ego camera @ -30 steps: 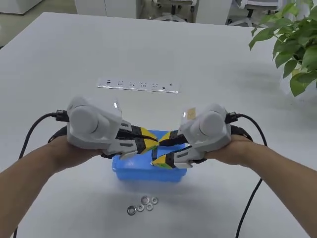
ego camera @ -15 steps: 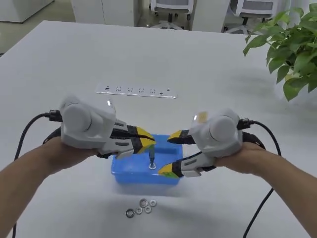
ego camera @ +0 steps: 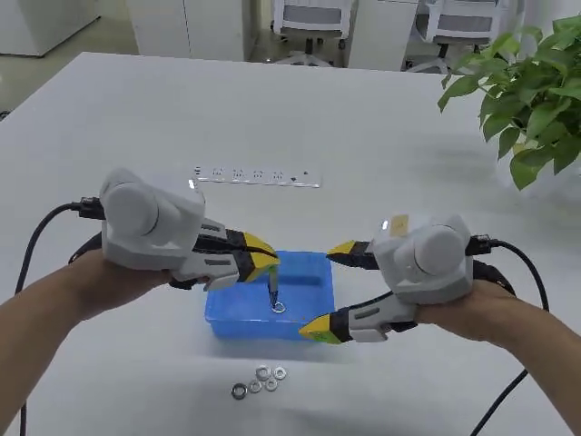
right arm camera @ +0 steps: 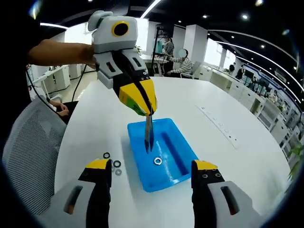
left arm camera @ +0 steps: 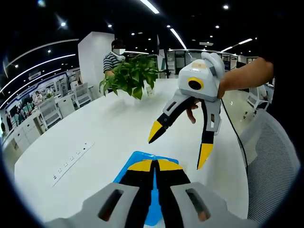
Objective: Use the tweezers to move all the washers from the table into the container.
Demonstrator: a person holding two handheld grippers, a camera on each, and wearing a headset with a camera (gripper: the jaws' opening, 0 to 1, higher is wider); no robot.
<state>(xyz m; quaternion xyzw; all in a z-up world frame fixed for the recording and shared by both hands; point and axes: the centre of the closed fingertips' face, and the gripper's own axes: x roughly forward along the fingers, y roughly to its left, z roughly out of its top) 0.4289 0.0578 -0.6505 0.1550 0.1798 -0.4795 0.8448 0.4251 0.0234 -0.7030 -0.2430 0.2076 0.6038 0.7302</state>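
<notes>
A blue container (ego camera: 229, 320) sits on the white table in front of me. My left gripper (ego camera: 266, 262) hovers over its left part, shut on a pair of tweezers (ego camera: 272, 291) that hang point down into it. In the right gripper view the tweezers (right arm camera: 148, 134) dangle from the left gripper (right arm camera: 141, 105) just above a washer (right arm camera: 157, 161) lying in the container (right arm camera: 142, 164). Several washers (ego camera: 260, 381) lie on the table in front of the container, also visible as washers (right arm camera: 113, 164). My right gripper (ego camera: 327, 289) stands open at the container's right end, holding nothing.
A white power strip (ego camera: 259, 175) lies beyond the container. A potted plant (ego camera: 526, 82) stands at the far right. Office chairs stand past the table's far edge. Cables trail from both grippers toward me.
My right gripper has drawn away to the right from the left one and its jaws stand apart. The tweezers stay hanging from the left gripper over the container.
</notes>
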